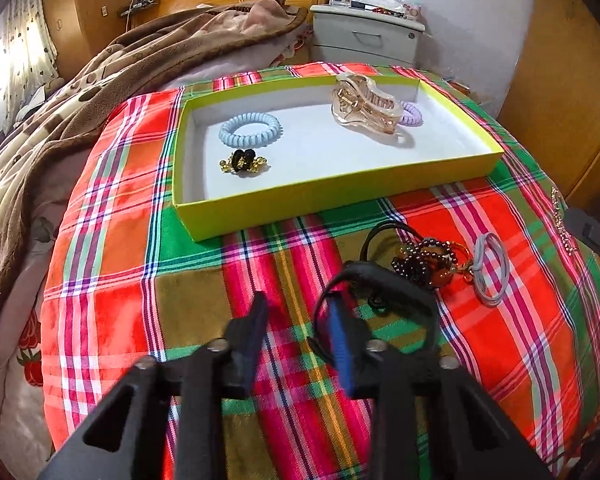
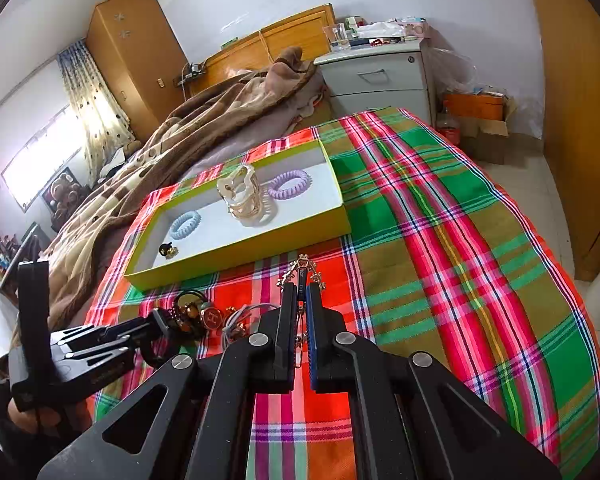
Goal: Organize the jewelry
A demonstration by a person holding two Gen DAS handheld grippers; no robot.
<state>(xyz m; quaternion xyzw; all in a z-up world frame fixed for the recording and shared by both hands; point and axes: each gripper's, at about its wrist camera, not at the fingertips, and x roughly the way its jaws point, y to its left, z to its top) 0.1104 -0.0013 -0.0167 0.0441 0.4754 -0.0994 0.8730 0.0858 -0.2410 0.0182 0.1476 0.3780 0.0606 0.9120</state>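
Note:
A shallow yellow box (image 1: 332, 194) (image 2: 236, 258) lies on the plaid cloth. In it are a blue coil hair tie (image 1: 250, 130) (image 2: 185, 224), a black and gold ornament (image 1: 244, 162) (image 2: 167, 250), a beige claw clip (image 1: 366, 110) (image 2: 244, 196) and a lilac coil tie (image 1: 413, 114) (image 2: 290, 184). My left gripper (image 1: 300, 312) is open above the cloth, with a black hair band (image 1: 396, 284) hooked over its right finger. A bead and amber pile (image 1: 428, 262) (image 2: 192, 312) and a grey elastic (image 1: 490, 268) lie beside it. My right gripper (image 2: 300, 296) is shut on a gold hair clip (image 2: 300, 270).
The plaid cloth (image 2: 440, 240) covers the bed end. A brown blanket (image 1: 100, 100) lies to the left. A white nightstand (image 2: 380, 76) with clutter stands behind, with boxes (image 2: 476, 120) on the floor to the right. The left gripper body shows in the right wrist view (image 2: 80, 356).

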